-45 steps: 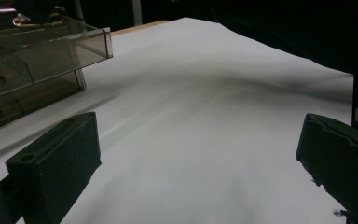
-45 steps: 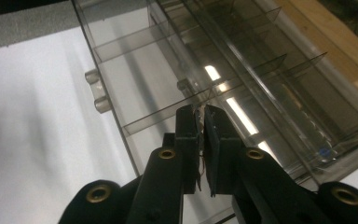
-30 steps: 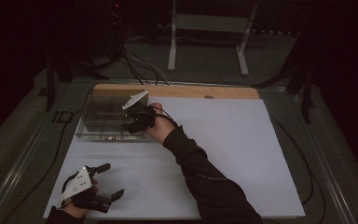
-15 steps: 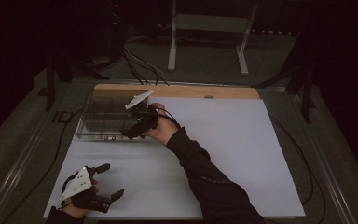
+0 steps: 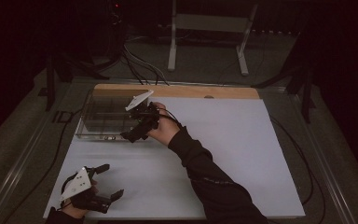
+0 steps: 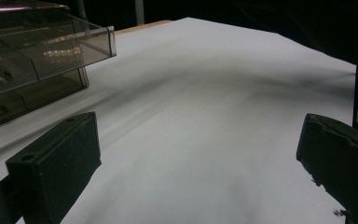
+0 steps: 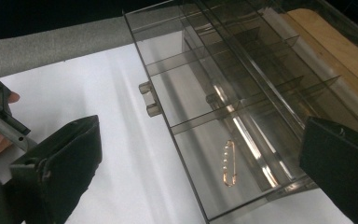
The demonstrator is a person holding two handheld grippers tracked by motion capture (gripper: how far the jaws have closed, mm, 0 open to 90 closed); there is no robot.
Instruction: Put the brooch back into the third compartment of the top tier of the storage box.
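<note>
At about ten o'clock on the worktop (image 5: pixel 242 154), which is covered by a smooth matte white sheet, stands a clear smoked-plastic organiser box (image 5: pixel 105 116), rectangular, with thin glossy walls and straight partitions that split it into compartments. The right hand-held gripper (image 5: pixel 133 135) hovers just at the box's near right corner, its blocky black jaws spread wide with nothing between them. In the right gripper view those jaws frame the box (image 7: pixel 242 93) from above: a small drawer-like tray with two stubby knobs (image 7: pixel 149 99) on its front edge, and in the nearest compartment a slim gold bar pin (image 7: pixel 228 163) set with a row of tiny pale beads, lying flat on the transparent floor. A strip of pale wood (image 5: pixel 177 91) runs along the far edge of the worktop, behind the box.

Down at seven o'clock the left hand-held gripper (image 5: pixel 107 182) rests low over the white sheet, well apart from the box, its jaws also wide open and empty. The left gripper view shows its matte, squared rubbery pads (image 6: pixel 56 163) over bare sheet, with the box's glossy corner (image 6: pixel 42 51) at upper left.
</note>
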